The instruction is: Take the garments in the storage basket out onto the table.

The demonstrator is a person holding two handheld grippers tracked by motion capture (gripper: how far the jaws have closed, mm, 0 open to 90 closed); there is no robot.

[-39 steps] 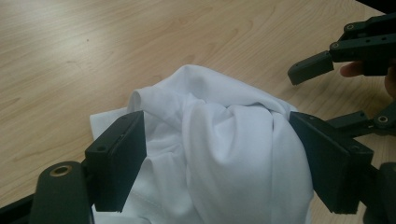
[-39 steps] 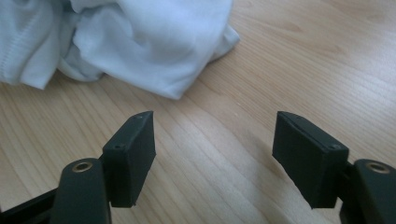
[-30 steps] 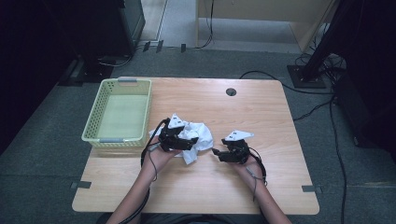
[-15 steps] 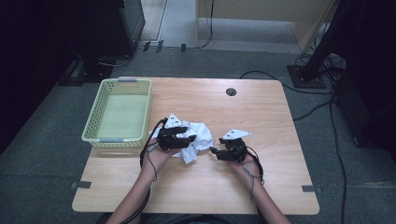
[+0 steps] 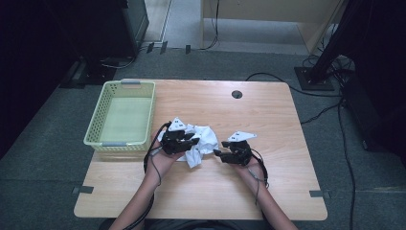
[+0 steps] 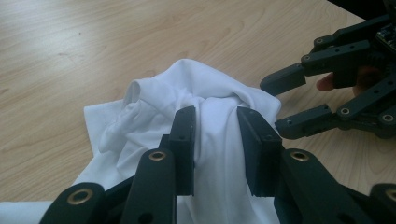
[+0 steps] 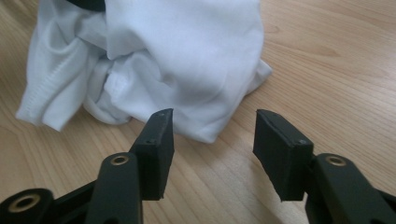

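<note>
While its jaws have just been closing, the left gripper pinches a raised fold of the white cloth between its pads, narrow gap, fabric gathered in it. Right gripper: jaws also just closing, about half apart, nothing between them, tips just short of the cloth's near edge. Cloth: crumpled heap, lying on the wooden table near the middle, between both hands. Green basket: at the table's left edge, beside the left gripper.
</note>
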